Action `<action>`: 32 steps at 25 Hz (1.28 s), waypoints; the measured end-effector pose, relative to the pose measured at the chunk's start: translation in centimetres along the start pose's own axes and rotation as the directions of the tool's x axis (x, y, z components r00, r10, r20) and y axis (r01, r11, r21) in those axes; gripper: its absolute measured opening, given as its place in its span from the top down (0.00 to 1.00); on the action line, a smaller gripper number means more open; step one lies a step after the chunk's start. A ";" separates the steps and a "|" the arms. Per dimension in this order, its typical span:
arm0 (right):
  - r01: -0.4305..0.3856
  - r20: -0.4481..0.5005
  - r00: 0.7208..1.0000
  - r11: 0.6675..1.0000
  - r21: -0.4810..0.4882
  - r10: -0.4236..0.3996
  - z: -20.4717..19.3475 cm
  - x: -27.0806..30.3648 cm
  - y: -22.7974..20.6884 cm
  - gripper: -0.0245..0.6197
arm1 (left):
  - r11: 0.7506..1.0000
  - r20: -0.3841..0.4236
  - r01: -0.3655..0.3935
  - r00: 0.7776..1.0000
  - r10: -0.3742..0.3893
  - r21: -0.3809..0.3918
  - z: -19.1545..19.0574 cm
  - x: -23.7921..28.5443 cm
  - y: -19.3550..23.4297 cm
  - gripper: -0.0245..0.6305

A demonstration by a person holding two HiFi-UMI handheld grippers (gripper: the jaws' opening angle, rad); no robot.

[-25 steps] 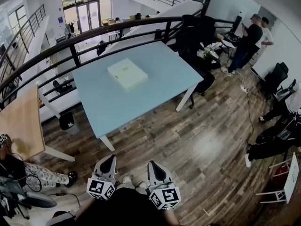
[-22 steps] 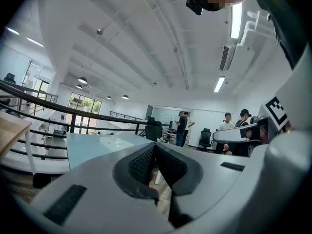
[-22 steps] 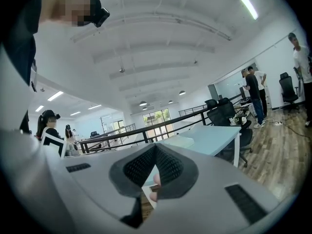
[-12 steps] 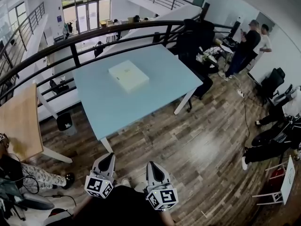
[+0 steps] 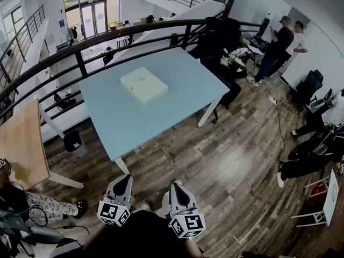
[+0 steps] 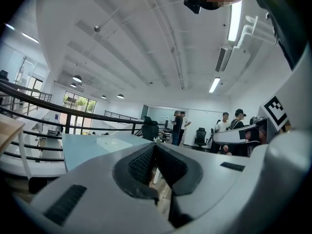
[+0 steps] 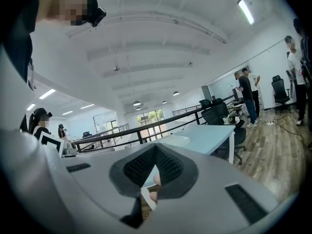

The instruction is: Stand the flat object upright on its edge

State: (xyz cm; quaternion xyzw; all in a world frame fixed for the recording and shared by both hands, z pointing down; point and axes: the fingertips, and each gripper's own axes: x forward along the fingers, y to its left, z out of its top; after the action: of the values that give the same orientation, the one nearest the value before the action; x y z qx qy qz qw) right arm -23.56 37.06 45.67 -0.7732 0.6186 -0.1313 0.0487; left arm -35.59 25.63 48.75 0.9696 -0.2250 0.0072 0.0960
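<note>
Though it is meant to stand on edge, the flat white box (image 5: pixel 143 85) lies with its broad face up on the pale blue table (image 5: pixel 183 98), toward the far side of the top and well away from the near edge. In the head view its slightly longer sides run from far left to near right, a little askew to the table's edges. A faint small mark sits on the top face, too small to read; no brand or lettering can be made out. The left gripper view shows the box as a low white slab (image 6: pixel 113 141) seen edge-on.

A black railing (image 5: pixel 80 46) curves behind the table, and wood-plank floor (image 5: pixel 236 165) separates the table from the person holding the tools. The left gripper (image 5: pixel 126 180) and the right gripper (image 5: pixel 175 187) are held close to the body, well apart from the box, pointing toward the table. Each has its jaws pressed together with nothing between them. Their marker cubes (image 5: pixel 114 213) carry black-and-white square patterns, no words.
</note>
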 end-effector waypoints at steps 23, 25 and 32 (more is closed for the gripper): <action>0.040 -0.008 0.999 0.998 0.043 -0.040 1.4 4.9 -7.8 0.95 | 1.000 -0.027 0.015 1.000 -0.015 0.008 -0.4 9.3 -0.3 0.96; 0.032 -0.010 0.999 0.998 0.048 -0.032 1.5 5.8 -8.6 0.95 | 1.000 -0.035 0.009 0.999 -0.008 0.013 -0.4 10.3 -0.2 0.96; 0.015 -0.029 1.000 0.998 0.054 -0.013 2.2 8.8 -11.5 0.95 | 1.000 -0.050 -0.008 0.999 0.009 0.020 -1.1 14.2 0.3 0.96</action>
State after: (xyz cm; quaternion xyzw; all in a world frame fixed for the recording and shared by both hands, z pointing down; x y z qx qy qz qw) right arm -10.35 30.95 47.59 -0.7739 0.6100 -0.1593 0.0600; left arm -22.90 19.42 50.69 0.9691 -0.2264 0.0343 0.0918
